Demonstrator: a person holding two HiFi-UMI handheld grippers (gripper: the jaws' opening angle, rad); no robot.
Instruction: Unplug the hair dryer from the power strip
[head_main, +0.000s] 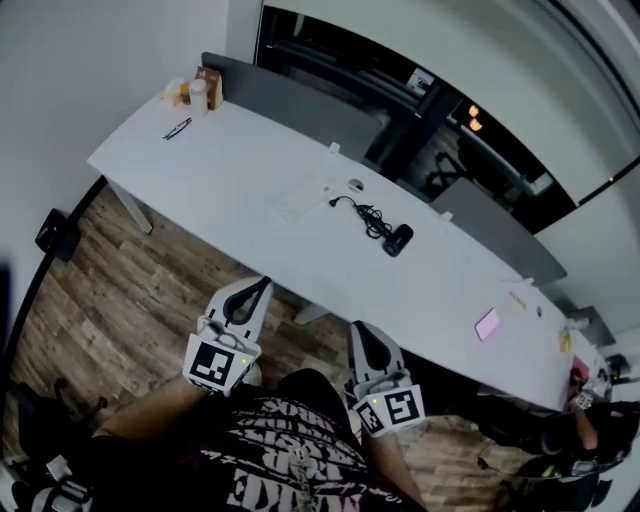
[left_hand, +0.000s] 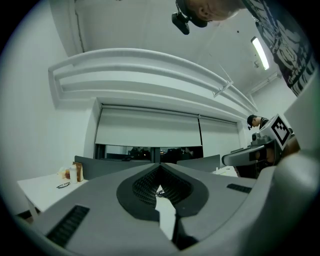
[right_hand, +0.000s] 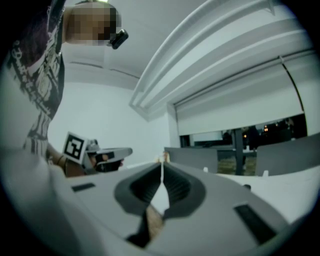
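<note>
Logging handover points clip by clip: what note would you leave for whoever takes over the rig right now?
Left gripper: shut, empty, held short of the table's near edge.
Right gripper: shut, empty, also short of the table.
Hair dryer lies mid-table. Its cord runs to the white power strip. The plug appears to be in, though it is small in the head view.
Done: nothing yet.
Left: reach in, probably steady the strip, pull the plug out.

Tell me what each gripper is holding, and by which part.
Nothing. The left gripper and right gripper are both shut and empty; the hair dryer lies untouched on the table.
</note>
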